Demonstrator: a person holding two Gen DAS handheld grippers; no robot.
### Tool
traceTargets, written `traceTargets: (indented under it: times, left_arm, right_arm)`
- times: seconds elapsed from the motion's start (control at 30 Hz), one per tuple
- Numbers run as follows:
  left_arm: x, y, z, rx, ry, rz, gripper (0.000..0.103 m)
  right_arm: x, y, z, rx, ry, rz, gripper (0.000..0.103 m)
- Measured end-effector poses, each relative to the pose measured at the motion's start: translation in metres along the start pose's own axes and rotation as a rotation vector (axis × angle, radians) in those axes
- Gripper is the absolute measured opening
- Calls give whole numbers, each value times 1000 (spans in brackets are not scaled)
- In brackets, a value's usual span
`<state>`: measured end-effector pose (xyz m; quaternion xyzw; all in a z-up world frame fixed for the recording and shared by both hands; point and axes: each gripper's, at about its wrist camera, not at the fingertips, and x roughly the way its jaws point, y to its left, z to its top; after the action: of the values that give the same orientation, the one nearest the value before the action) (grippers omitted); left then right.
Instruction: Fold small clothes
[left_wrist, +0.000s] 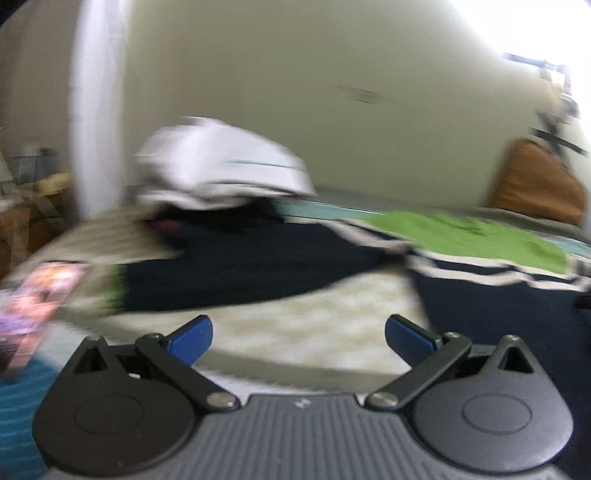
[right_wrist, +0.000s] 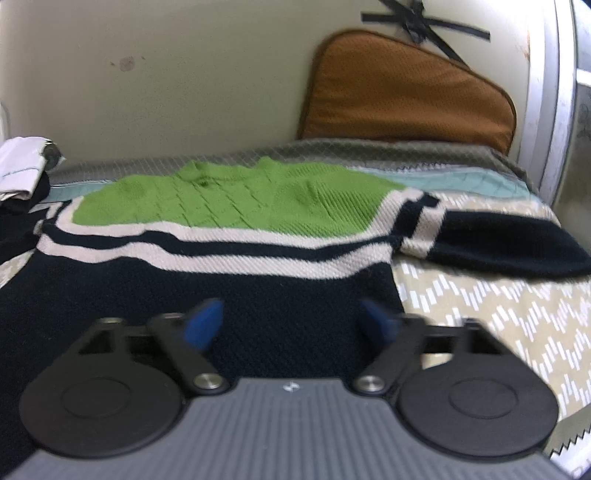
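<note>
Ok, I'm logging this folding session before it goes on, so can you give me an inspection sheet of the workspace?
Surface: bed with beige patterned quilt.
Job's things: knitted sweater, navy with cream stripes and green yoke, spread flat, one sleeve out to the side; pile of white and dark clothes at the wall.
Clutter: colourful flat rectangular object, blurred, on the bed's edge; brown cushion leaning against the wall.
Grippers: left gripper open over the quilt, empty; right gripper open over the sweater's navy hem, pads not pressing.
Cables: nothing seen.
Surroundings: cream wall; black tape cross above the cushion.
</note>
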<state>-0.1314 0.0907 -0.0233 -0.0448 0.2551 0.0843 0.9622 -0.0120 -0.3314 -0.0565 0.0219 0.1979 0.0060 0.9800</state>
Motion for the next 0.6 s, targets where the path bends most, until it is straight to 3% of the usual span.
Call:
traceTargets:
  times: [0.07,0.1,0.3,0.43,0.6]
  left_arm:
    - [-6,27,0,-55,-21,63,103]
    - [-6,39,1,-90,-26,79,103]
    - [-30,85,0,-265,-124,139,103]
    - [-57,110,-6,-295,-165,168,103]
    - [-86,137,-18,-302,-175,227,103]
  right_arm:
    - [-7,17,13,-57,10,97,36]
    - [-12,31,22,-103,-3,157,34]
    - [-30,176,56,-508,-82,410,33]
    - [-15,278,47,-715,-85,565,33]
    - [13,373,31,-891,-66,654,33]
